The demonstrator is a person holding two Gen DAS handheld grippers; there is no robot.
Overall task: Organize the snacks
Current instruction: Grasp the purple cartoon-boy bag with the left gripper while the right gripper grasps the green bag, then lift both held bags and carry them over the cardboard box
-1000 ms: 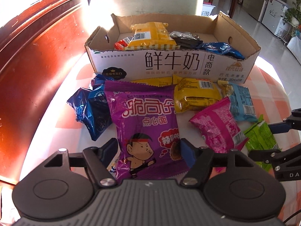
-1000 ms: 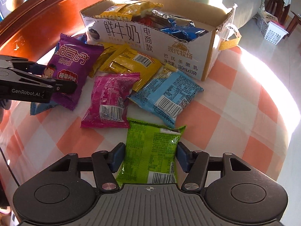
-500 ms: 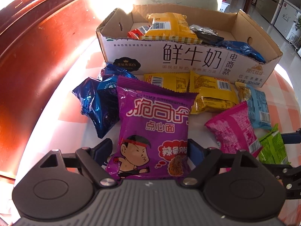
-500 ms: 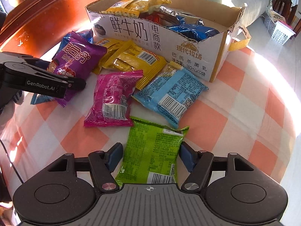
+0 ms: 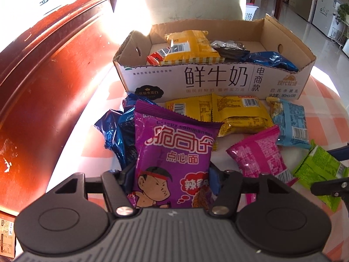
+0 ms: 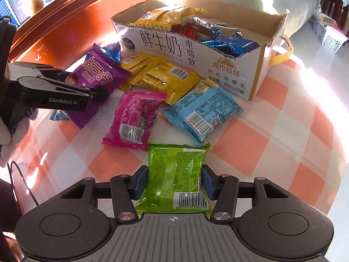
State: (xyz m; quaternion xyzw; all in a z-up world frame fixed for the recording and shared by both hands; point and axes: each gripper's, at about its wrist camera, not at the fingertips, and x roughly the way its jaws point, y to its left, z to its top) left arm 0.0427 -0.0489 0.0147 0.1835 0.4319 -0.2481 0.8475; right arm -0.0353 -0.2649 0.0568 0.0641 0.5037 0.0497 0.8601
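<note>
The left gripper is seen with its jaws closing on a purple packet, whose sides are pinched in between the blue pads. The packet is tilted, its upper end resting over a dark blue packet on the worktop.

The right gripper is likewise closing, a green packet being pressed between its pads. The green packet lies flat on the checked worktop, barcode end toward the camera.

Between the two held packets, a pink packet is found lying flat, just beside the purple one. A light blue packet lies just beyond the green one, its near corner touching or nearly touching it. Several yellow packets are overlapped against the front wall of a cardboard box.

The box stands at the far side of the worktop, top open, and is partly filled: yellow packets, a red item, a dark silvery packet and a blue foil packet are seen inside. A yellow strap projects from its right end.

A red-brown wooden surface borders the worktop on the left. A gloved hand is visible behind the left gripper in the right wrist view.
</note>
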